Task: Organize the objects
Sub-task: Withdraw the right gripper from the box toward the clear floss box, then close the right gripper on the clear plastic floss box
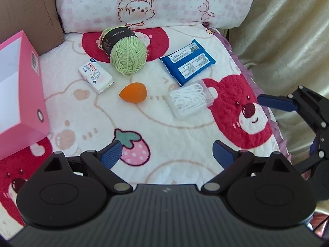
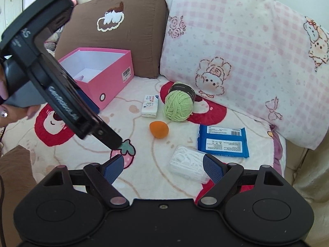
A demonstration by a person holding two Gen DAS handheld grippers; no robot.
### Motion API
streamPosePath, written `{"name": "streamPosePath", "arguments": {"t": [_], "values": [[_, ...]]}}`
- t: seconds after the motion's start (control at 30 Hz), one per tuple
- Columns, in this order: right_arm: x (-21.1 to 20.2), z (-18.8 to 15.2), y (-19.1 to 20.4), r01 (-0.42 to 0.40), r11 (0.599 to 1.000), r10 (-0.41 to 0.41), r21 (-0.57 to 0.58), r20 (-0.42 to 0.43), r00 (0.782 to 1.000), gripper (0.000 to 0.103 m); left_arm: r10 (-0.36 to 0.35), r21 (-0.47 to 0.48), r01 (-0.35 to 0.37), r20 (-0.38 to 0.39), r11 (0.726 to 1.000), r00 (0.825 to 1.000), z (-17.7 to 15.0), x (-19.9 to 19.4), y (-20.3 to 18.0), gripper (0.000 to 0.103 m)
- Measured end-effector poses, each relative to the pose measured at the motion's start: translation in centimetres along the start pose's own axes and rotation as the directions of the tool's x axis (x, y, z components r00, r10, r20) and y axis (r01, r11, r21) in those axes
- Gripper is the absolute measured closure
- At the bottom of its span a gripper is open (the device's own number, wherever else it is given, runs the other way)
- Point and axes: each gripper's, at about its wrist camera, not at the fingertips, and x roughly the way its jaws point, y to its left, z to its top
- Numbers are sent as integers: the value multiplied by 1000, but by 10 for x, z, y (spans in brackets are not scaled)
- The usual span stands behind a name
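bare blanket [image 1: 181,135] ahead, pink box [image 1: 30,94] left

Both wrist cameras look steeply down, sharing the blanket [image 1: 185,135].

Left gripper [image 1: 167,154], jaws apart and empty, hangs above a blanket [image 1: 174,127] bearing green yarn ball [image 1: 127,54], orange makeup sponge [image 1: 133,93], blue wipes pack [image 1: 188,61] and pink box [image 1: 30,94].

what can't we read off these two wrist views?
- Pink box interior: the left wrist view cuts it at the left edge; in the right wrist view the left tongs cover its near corner.
- Labels on the blue pack and the small white pack: print too small to read.
- Clear case: the right tongs' fingers cover one end in the right wrist view.
- Far side of the yarn ball: hidden in both views.
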Motion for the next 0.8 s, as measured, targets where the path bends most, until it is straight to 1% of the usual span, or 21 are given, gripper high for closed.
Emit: {"name": "streamPosePath", "arguments": {"t": [0.13, 0.2, 0.27, 0.37, 0.53, 0.7, 0.8], "values": [[18, -11, -1, 59, 998, -59, -5, 14, 998, 16, -18, -50, 20, 46, 999, 999, -2, 13, 11, 8], [25, -15, -3, 72, 997, -72, -8, 32, 997, 16, -24, -54, 27, 50, 998, 998, 0, 21, 15, 9], [32, -18, -7, 65, 998, -65, 5, 46, 997, 16, -32, -61, 36, 63, 998, 998, 3, 27, 19, 9], [42, -21, -14, 53, 997, -55, 49, 33, 998, 16, -59, -78, 65, 76, 995, 995, 7, 36, 21, 10], [56, -26, -27, 70, 993, -74, 95, 41, 996, 16, -70, -87, 76, 71, 993, 995, 12, 54, 16, 10], [74, -38, -34, 94, 987, -104, 131, 69, 992, 16, -104, -101, 113, 87, 989, 991, 17, 76, 11, 10], [90, -44, -37, 103, 980, -113, 170, 49, 992, 16, -116, -108, 127, 102, 986, 988, 19, 89, 10, 11]]}}
